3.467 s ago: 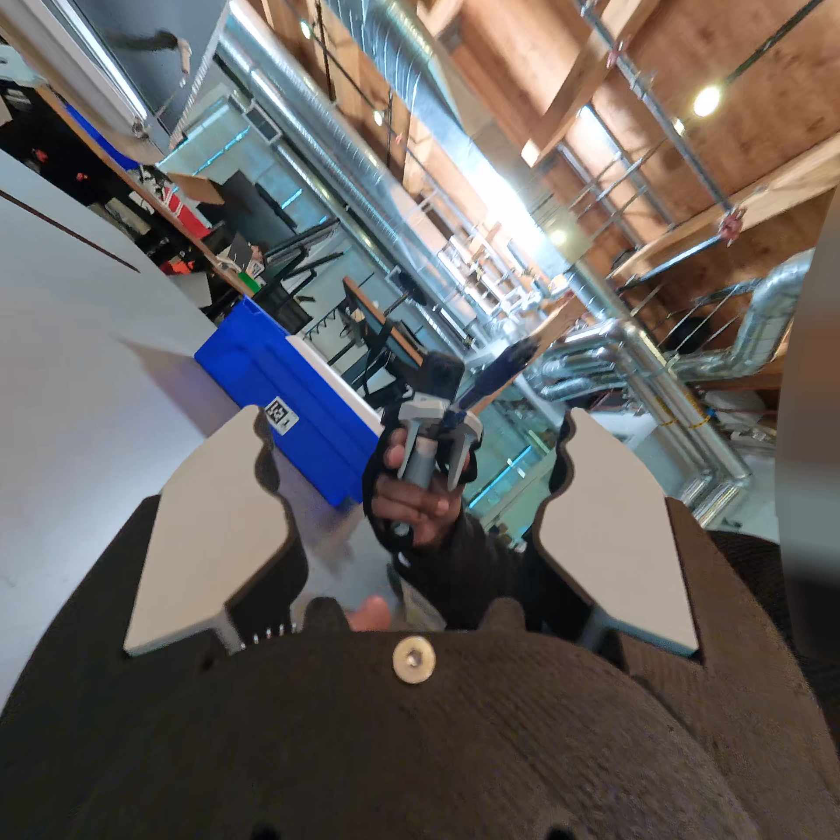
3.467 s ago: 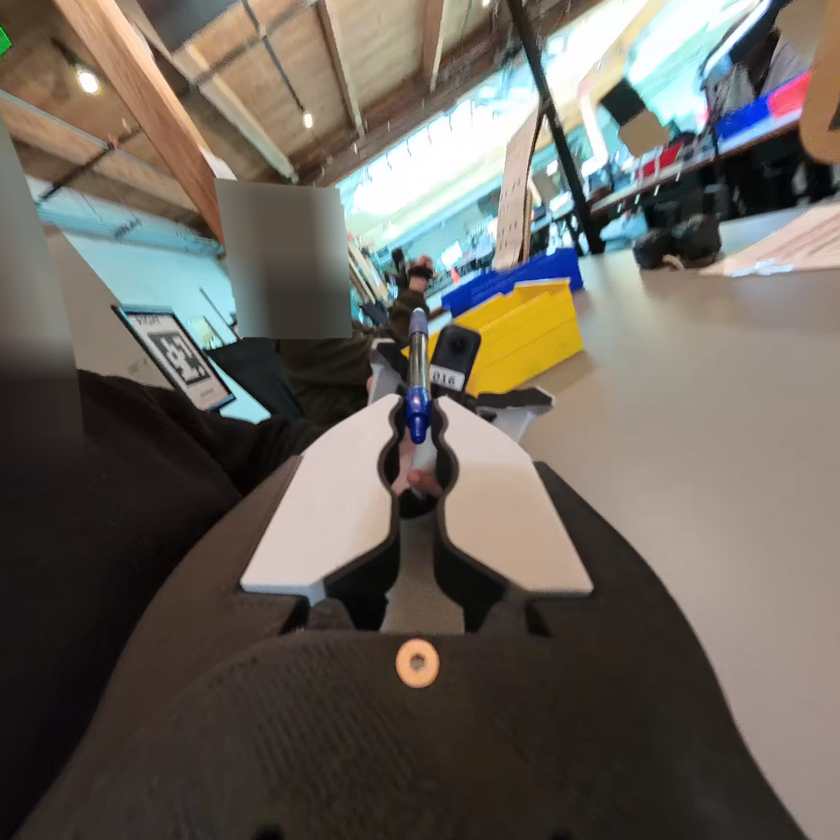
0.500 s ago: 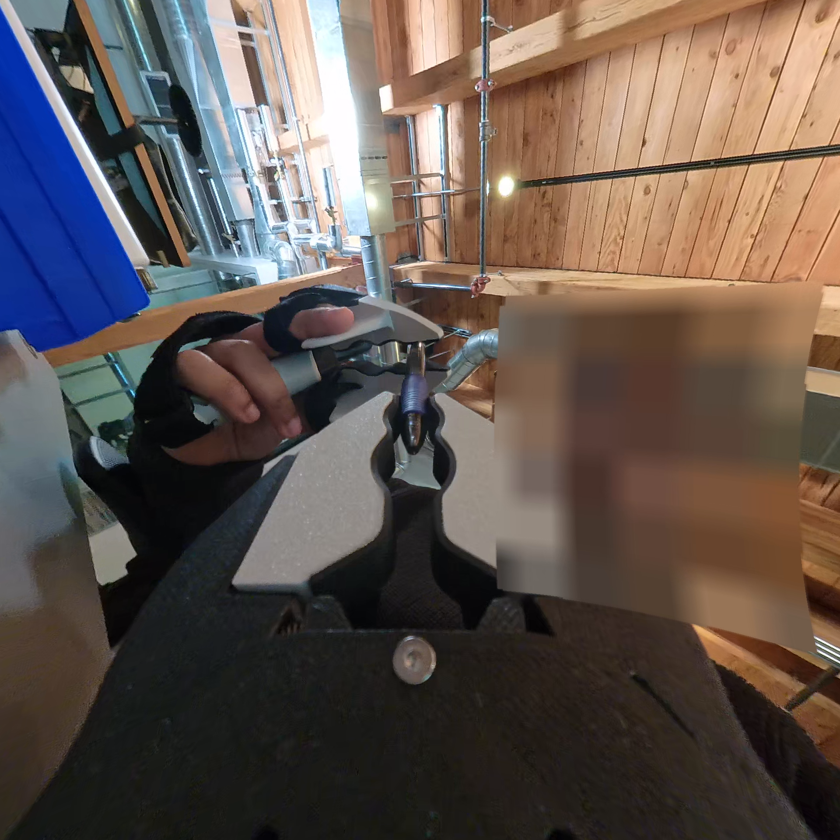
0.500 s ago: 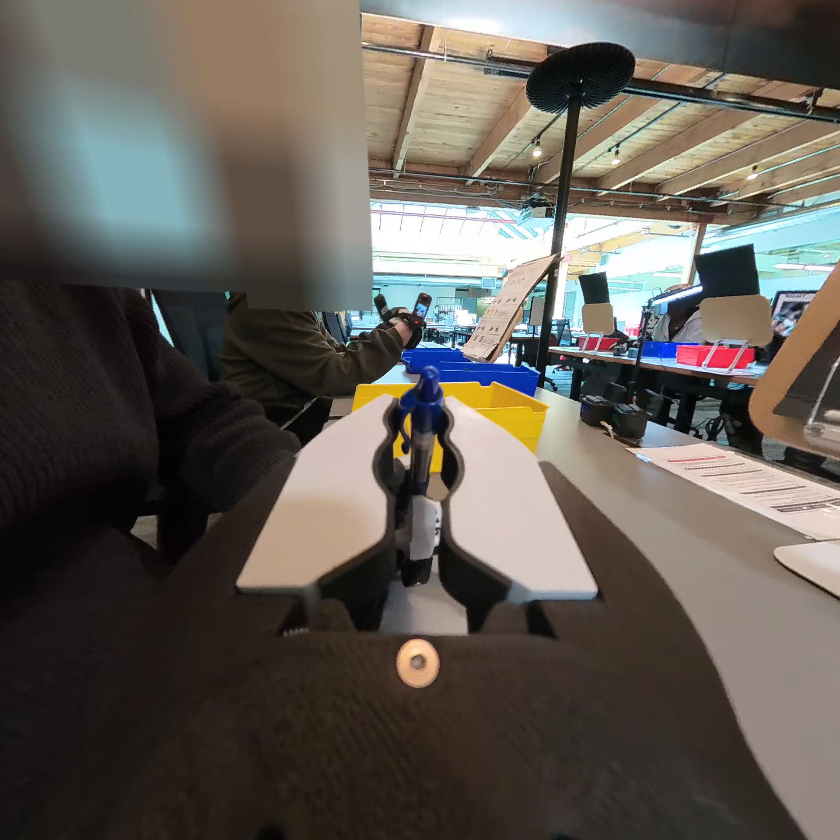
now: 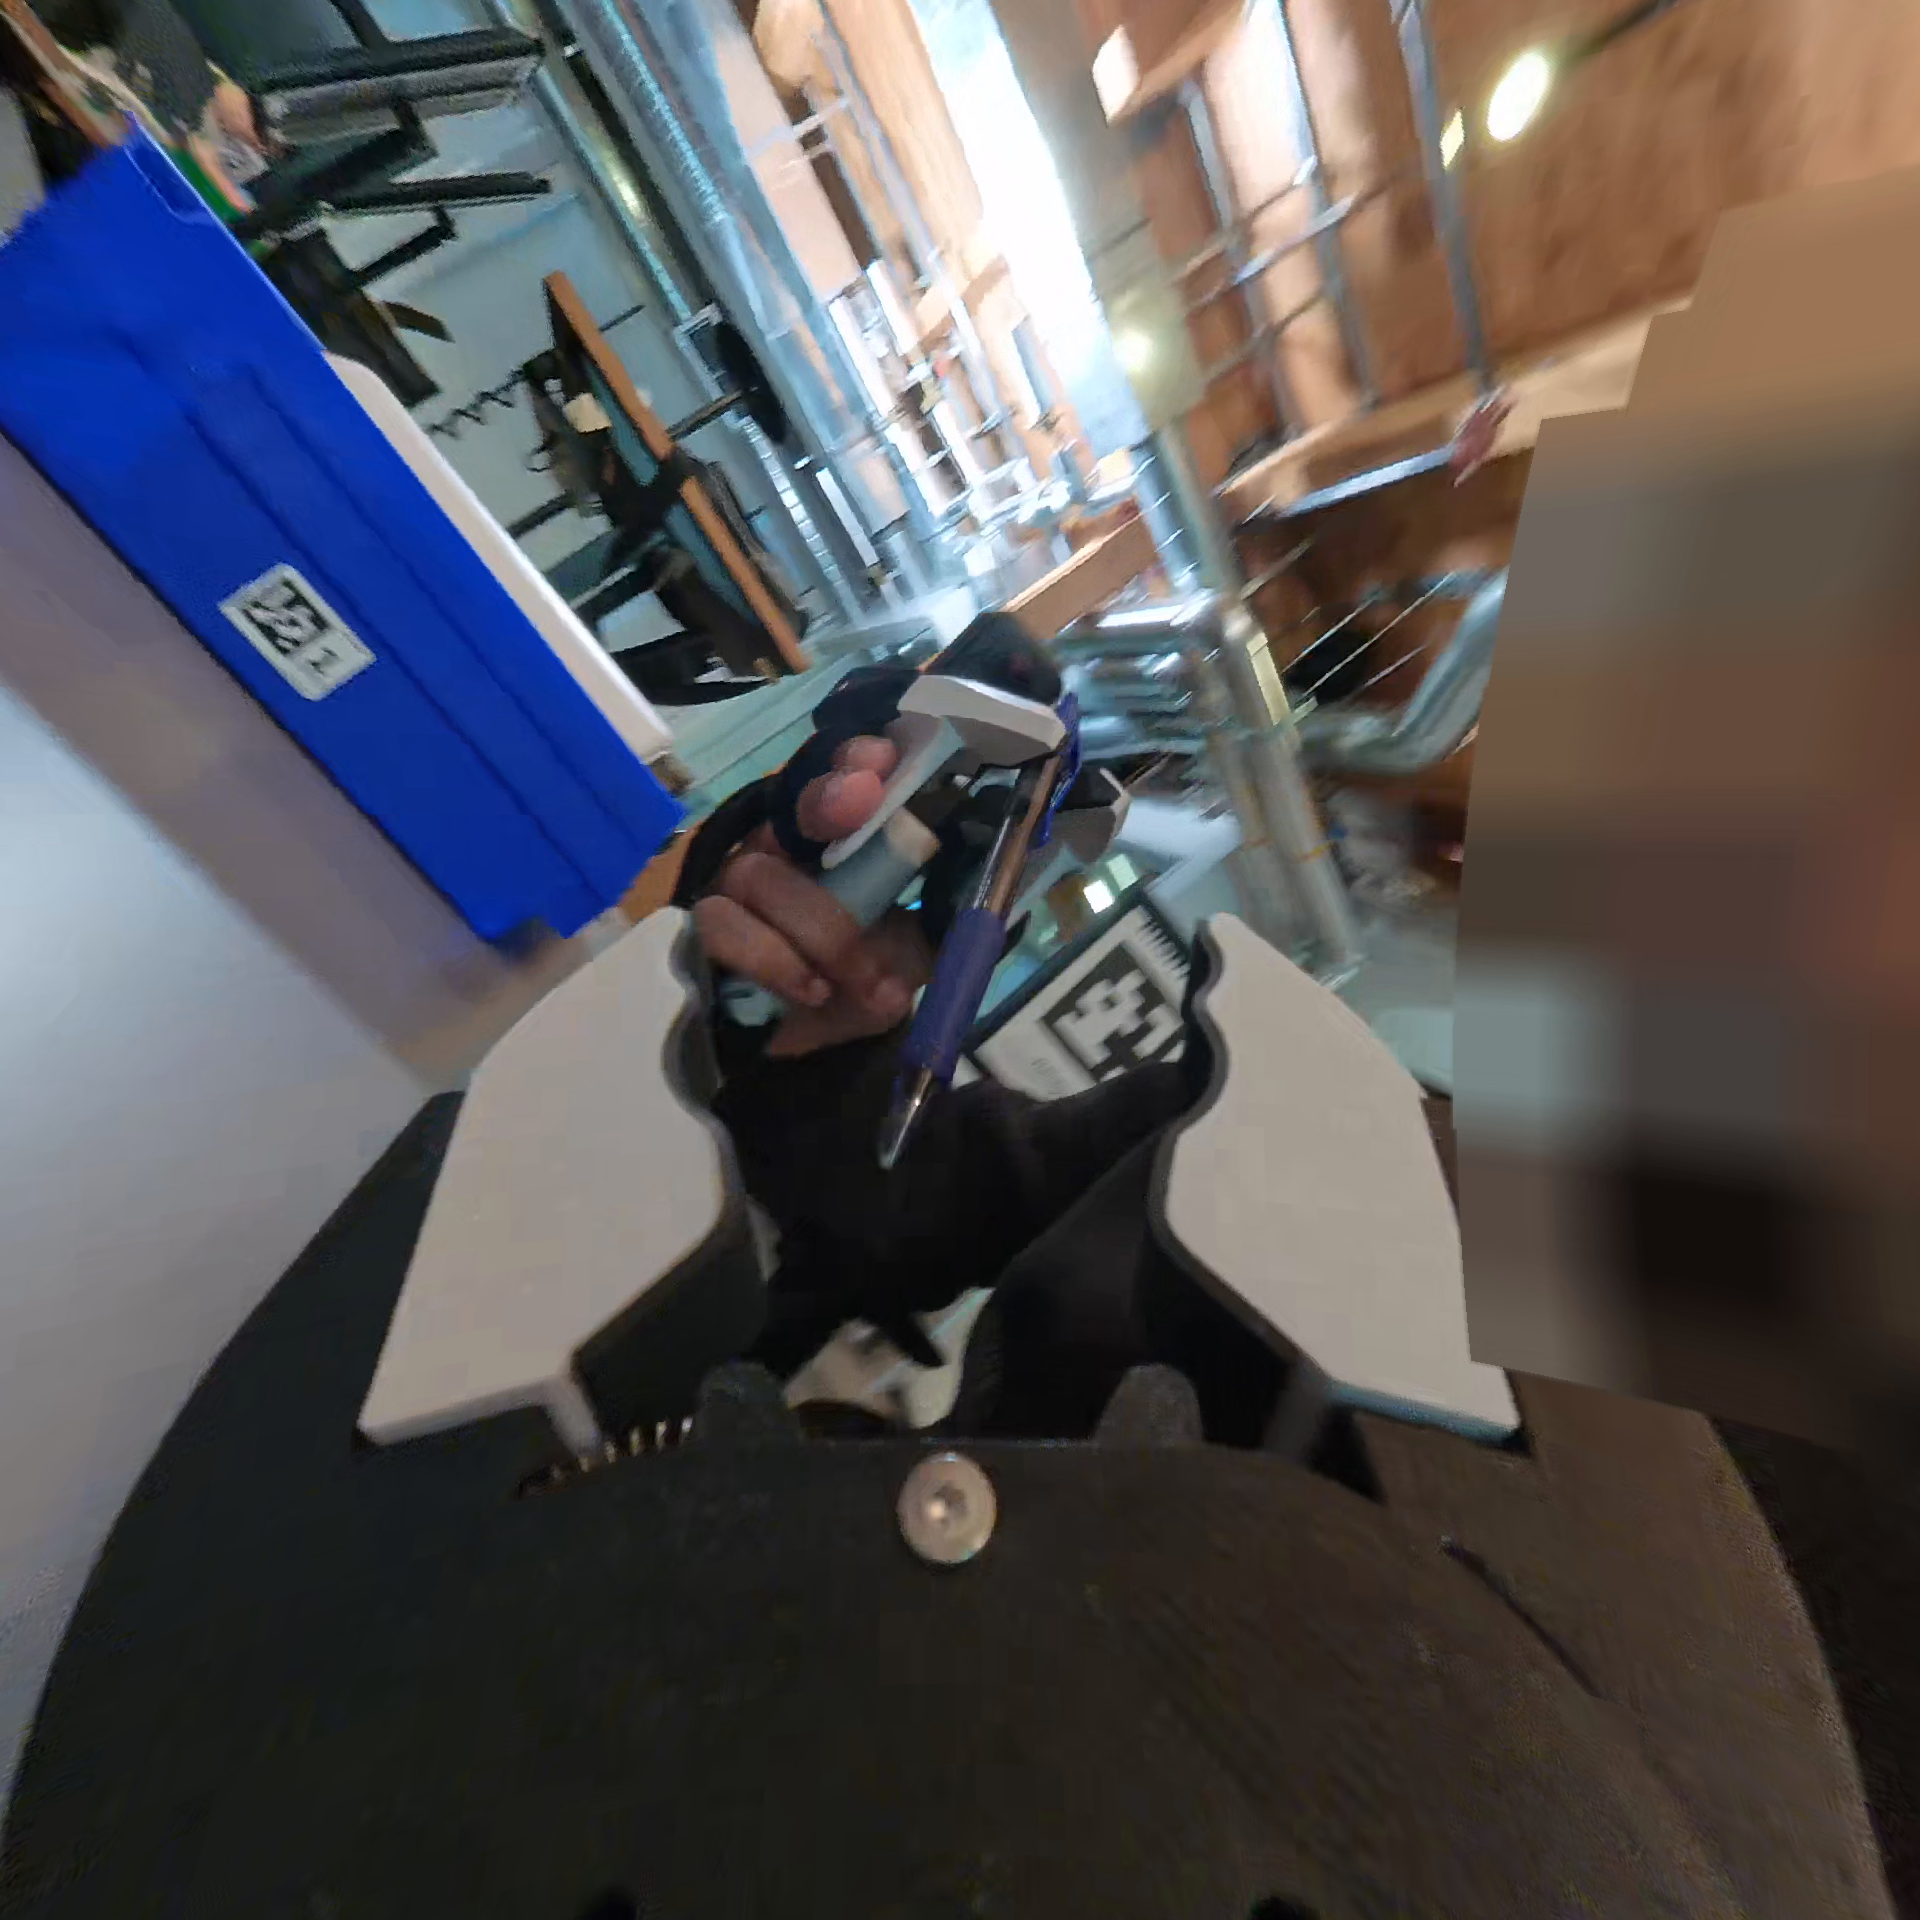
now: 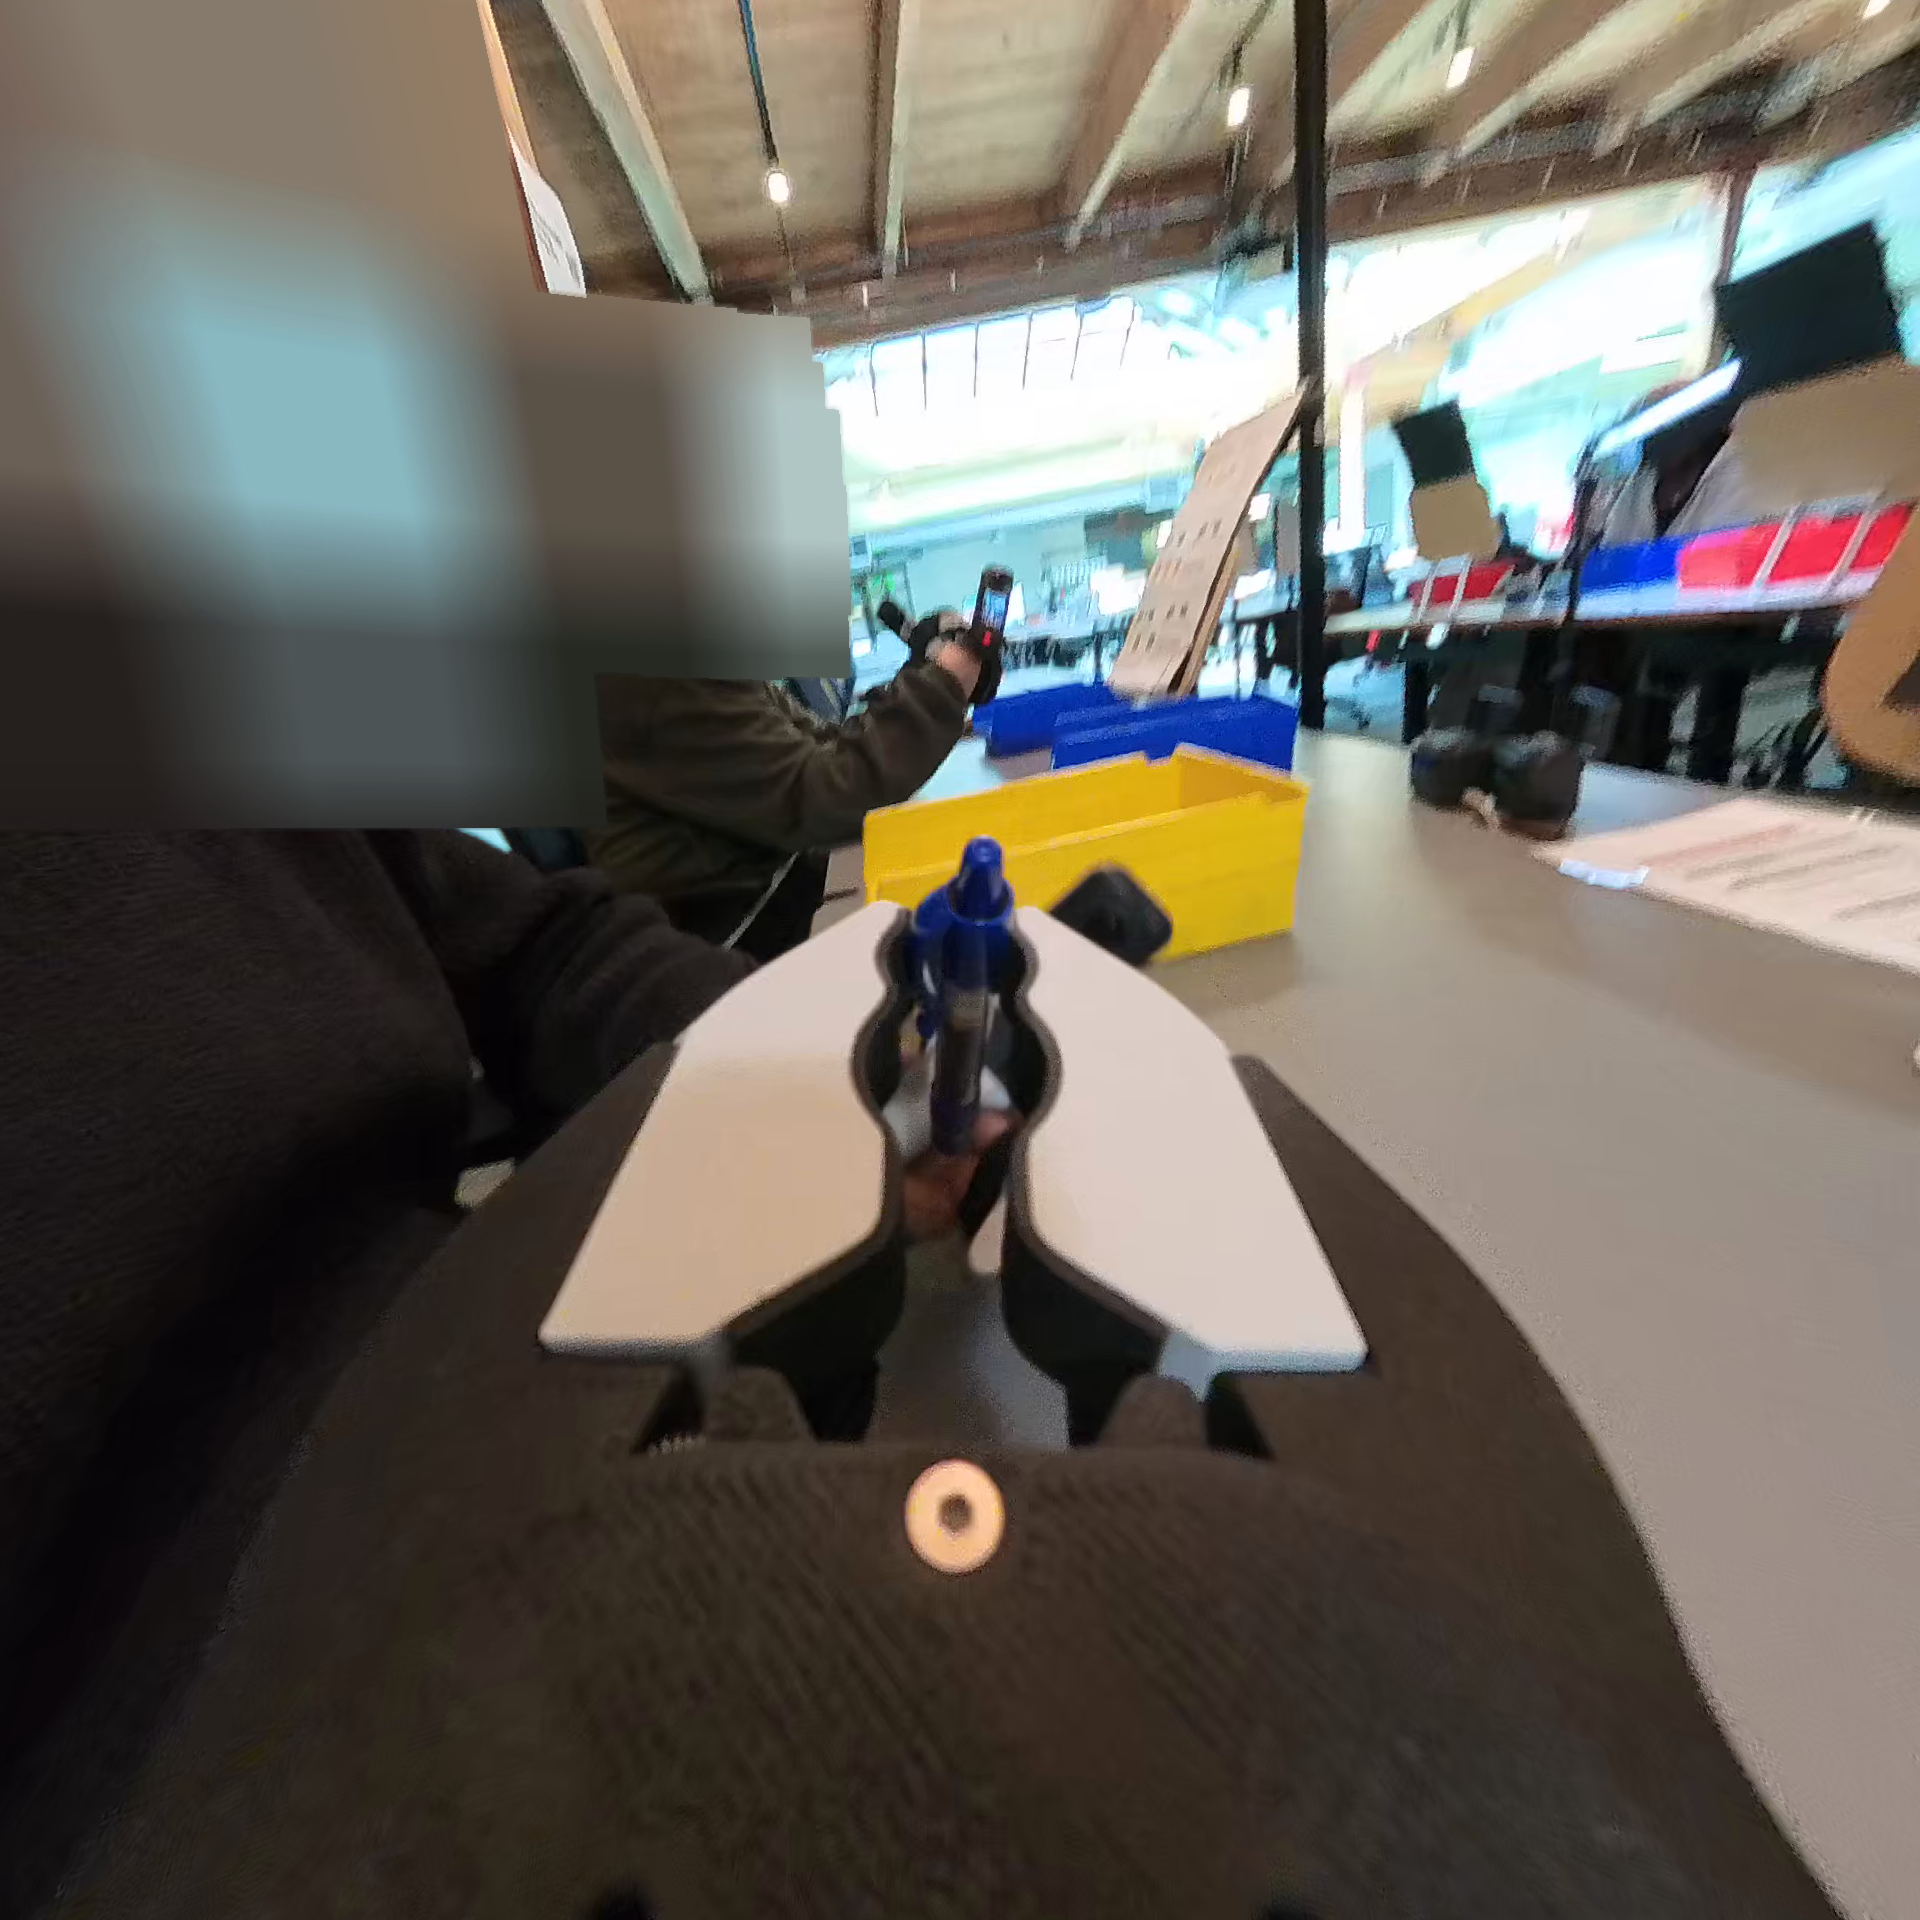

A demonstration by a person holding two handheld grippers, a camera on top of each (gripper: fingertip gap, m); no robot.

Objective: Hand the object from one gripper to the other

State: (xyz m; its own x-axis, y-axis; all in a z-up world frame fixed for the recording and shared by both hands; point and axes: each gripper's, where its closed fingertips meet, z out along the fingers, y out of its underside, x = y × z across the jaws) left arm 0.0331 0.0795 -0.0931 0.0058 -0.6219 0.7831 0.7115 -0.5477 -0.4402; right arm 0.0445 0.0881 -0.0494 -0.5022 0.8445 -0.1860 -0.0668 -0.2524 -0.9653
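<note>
Between the wide-spread fingers of the left gripper (image 5: 940, 1029), which grips nothing, a blue pen (image 5: 961, 956) hangs tip-down, apart from both pads. Farther right, the right gripper (image 6: 961, 982) is closed on that pen near its clicker end, above the grey table (image 6: 1558, 1143). Motion blur makes the hold hard to judge; pinched so high, the pen might pivot or slip if swung.
</note>
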